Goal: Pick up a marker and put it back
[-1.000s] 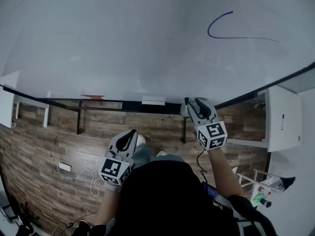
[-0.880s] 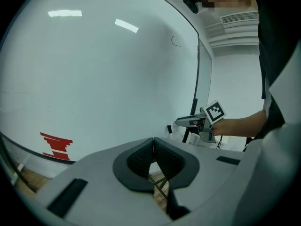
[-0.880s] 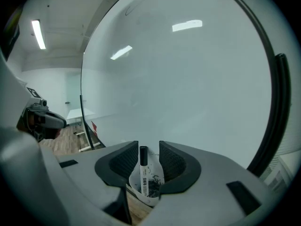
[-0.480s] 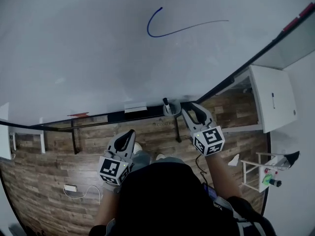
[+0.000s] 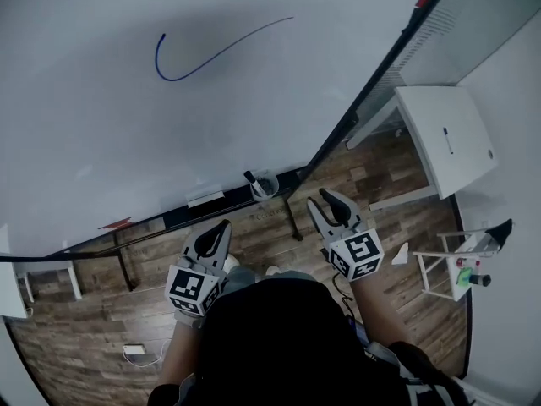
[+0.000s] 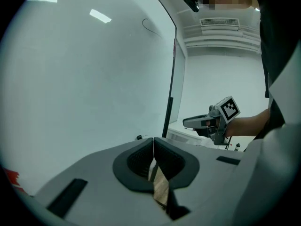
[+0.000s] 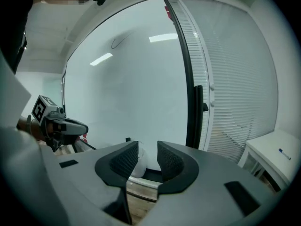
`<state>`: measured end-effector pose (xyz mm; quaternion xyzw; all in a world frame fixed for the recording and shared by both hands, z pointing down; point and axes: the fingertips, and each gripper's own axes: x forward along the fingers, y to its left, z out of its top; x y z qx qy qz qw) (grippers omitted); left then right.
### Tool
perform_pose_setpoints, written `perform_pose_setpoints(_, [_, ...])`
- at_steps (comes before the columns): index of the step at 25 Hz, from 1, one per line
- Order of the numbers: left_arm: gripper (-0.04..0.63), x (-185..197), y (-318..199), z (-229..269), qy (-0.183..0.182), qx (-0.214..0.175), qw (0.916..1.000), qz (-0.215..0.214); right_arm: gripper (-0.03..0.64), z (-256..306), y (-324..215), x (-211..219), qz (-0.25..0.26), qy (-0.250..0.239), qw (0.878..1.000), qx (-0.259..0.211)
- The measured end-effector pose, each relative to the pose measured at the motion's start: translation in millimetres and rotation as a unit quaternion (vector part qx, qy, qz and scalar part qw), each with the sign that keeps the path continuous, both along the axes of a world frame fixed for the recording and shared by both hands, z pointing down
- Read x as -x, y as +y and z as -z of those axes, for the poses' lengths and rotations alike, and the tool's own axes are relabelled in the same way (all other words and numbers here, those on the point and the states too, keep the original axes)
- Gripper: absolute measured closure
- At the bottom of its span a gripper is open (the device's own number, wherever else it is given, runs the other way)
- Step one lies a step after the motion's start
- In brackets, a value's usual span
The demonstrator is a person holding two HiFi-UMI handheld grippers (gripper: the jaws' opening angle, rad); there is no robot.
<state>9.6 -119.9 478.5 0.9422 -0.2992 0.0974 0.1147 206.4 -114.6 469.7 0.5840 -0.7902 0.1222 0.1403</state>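
A clear cup [image 5: 265,184] stands on the whiteboard's tray [image 5: 173,214] and holds a dark marker [image 5: 252,178] upright. My right gripper [image 5: 324,198] hangs open and empty, to the right of the cup and short of it. In the right gripper view the cup [image 7: 138,165] shows beyond the gap of the right gripper [image 7: 147,147], with the marker's tip [image 7: 127,139] above the left jaw. My left gripper [image 5: 222,227] is shut with nothing in it, below the tray; its jaws meet in the left gripper view [image 6: 153,140]. A blue line [image 5: 203,57] is drawn on the board.
A white eraser [image 5: 205,198] and a red scrap [image 5: 114,223] lie on the tray to the left of the cup. A white table [image 5: 444,134] stands at the right, with a small stand [image 5: 461,269] nearer me. The board's black frame [image 5: 355,108] ends by slatted blinds [image 7: 235,79].
The right gripper has drawn back from the cup, leaving the marker standing in it. The view has swung right, so the board and tray have slid left. The left gripper has stayed put.
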Motion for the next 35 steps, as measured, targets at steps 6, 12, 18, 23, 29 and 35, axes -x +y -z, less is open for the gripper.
perform_pose_setpoints(6, [0.575, -28, 2, 2, 0.001, -0.003, 0.9993, -0.036, 0.472, -2, 23, -12, -0.024, -0.006, 1.000, 0.004])
perform_pose_setpoints(12, [0.575, -42, 3, 3, 0.000, -0.005, 0.9983, -0.059, 0.472, -2, 38, -12, -0.034, -0.009, 0.999, 0.006])
perform_pose_setpoints(18, [0.575, -51, 3, 3, -0.002, -0.005, 0.9973, -0.073, 0.472, -4, 45, -11, -0.040, -0.011, 0.999, 0.010])
perform_pose_setpoints(23, [0.575, -51, 5, 1, -0.004, -0.003, 0.9969, -0.079, 0.485, -8, 49, -10, -0.044, -0.010, 0.999, 0.015])
perform_pose_setpoints(29, [0.575, -49, 4, -1, -0.006, -0.005, 0.9969, -0.079, 0.488, -11, 52, -11, -0.050, -0.009, 0.998, 0.021])
perform_pose_setpoints(35, [0.575, -46, 4, -1, -0.006, -0.002, 0.9971, -0.076, 0.488, -10, 52, -10, -0.047, -0.009, 0.999, 0.023])
